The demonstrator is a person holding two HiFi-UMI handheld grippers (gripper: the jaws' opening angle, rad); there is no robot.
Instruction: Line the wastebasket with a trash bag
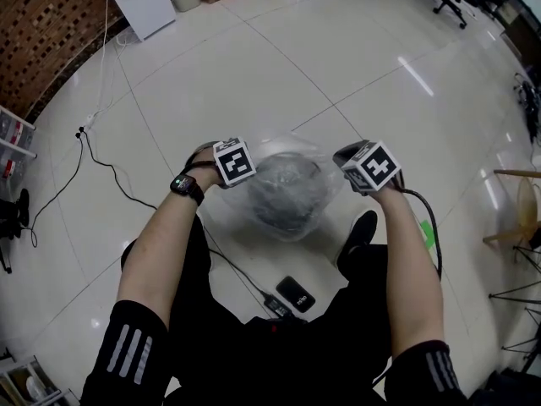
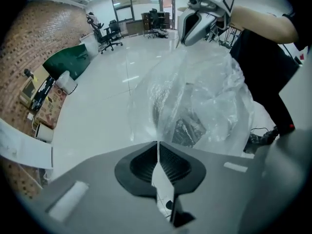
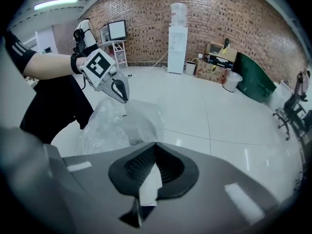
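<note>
Clear film at the left edge of the trash bag is pinched in the left gripper, whose jaws are pressed together on it. The bag drapes over the dark wastebasket, which stands on the white tiled floor between both grippers. At the bag's right edge, the right gripper likewise clamps the film.
</note>
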